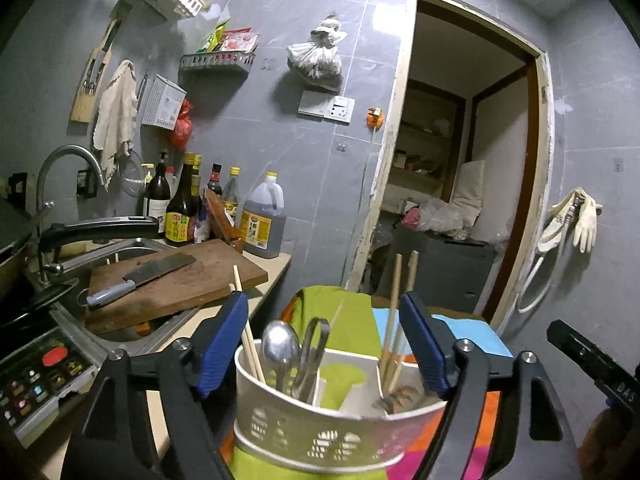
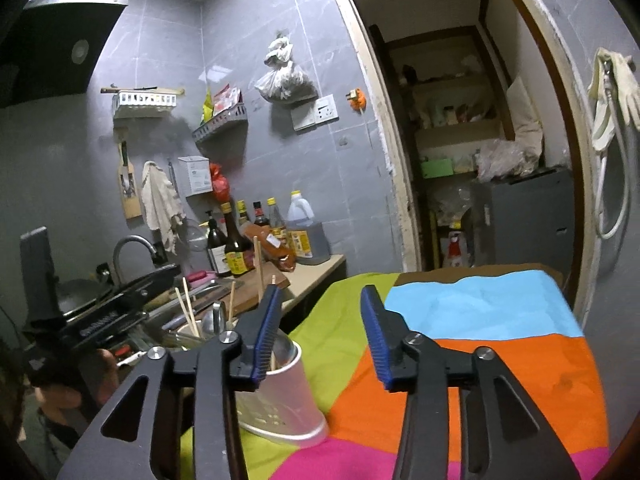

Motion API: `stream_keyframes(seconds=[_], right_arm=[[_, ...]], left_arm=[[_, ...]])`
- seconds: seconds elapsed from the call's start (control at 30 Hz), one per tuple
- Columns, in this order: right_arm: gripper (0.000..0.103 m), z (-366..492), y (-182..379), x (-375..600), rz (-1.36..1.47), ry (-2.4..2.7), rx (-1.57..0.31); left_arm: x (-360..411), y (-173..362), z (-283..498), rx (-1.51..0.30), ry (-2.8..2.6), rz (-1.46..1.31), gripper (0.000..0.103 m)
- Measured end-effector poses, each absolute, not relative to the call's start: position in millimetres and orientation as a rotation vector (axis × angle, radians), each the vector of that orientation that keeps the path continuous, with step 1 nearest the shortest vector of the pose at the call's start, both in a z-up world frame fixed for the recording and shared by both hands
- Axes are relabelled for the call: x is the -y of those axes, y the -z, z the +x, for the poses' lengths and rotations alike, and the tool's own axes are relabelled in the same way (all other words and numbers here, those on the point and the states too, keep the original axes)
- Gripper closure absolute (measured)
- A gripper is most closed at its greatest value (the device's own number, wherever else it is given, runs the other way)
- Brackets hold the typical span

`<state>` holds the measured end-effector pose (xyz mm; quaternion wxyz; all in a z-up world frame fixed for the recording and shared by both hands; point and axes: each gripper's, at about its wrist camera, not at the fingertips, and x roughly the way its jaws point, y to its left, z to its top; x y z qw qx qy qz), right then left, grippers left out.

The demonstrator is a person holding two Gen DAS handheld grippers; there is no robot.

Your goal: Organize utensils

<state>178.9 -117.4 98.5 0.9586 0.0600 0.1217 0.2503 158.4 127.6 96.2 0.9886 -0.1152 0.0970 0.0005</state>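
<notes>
Utensil caddy parked on the colourful cloth, both tools off it.

White perforated plastic utensil holder (image 1: 320, 420) standing upright on the patchwork cloth of green, orange, blue and pink (image 2: 480, 360) covering the desk. Left tool (image 1: 324, 344) spread wide, blue pads either side of the holder's rim, not pressing on it. Right tool (image 2: 318, 336) at a middling gap, nothing between the pads, just to the right of the holder. Left compartment: silver metal spoon (image 1: 280, 348), grey metal tongs (image 1: 312, 356), a pair of wooden chopsticks (image 1: 250, 332). Middle one empty-looking, right one with more wooden chopsticks (image 1: 394, 320). Off to the left, steel cleaver with grey handle (image 1: 140, 278) lying on a brown wooden cutting board (image 1: 180, 280) over the sink.
</notes>
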Motion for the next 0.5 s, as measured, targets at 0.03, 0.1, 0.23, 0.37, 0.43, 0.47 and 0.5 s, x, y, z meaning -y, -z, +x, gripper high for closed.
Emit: stream_keyframes(seconds=[0.03,0.1,0.23,0.37,0.43,0.47,0.5], right_arm=[[0.056,175,-98,120,0.118,-0.502,-0.242],[0.054,168,-98,124,0.109,-0.484,-0.233],[0.049,151,-97,131,0.086,-0.449,-0.227],[0.034,133,-94,139,0.067,-0.415,-0.225],[0.032,124,-93,143,0.061,-0.398,-0.222],[0.029,118,-92,146,0.055,-0.385,-0.222],[0.027,114,-91,148,0.052,-0.376,-0.223]], left_arm=[[-126,-95,153,-0.196,0.006,-0.229,0.029],[-122,-92,143,-0.201,0.016,-0.230,0.028],[-113,-83,130,-0.238,0.044,-0.224,0.026],[-102,-75,119,-0.269,0.071,-0.211,0.022],[-98,-71,113,-0.285,0.084,-0.201,0.020],[-96,-69,110,-0.290,0.089,-0.196,0.019],[-93,-67,107,-0.294,0.092,-0.191,0.018]])
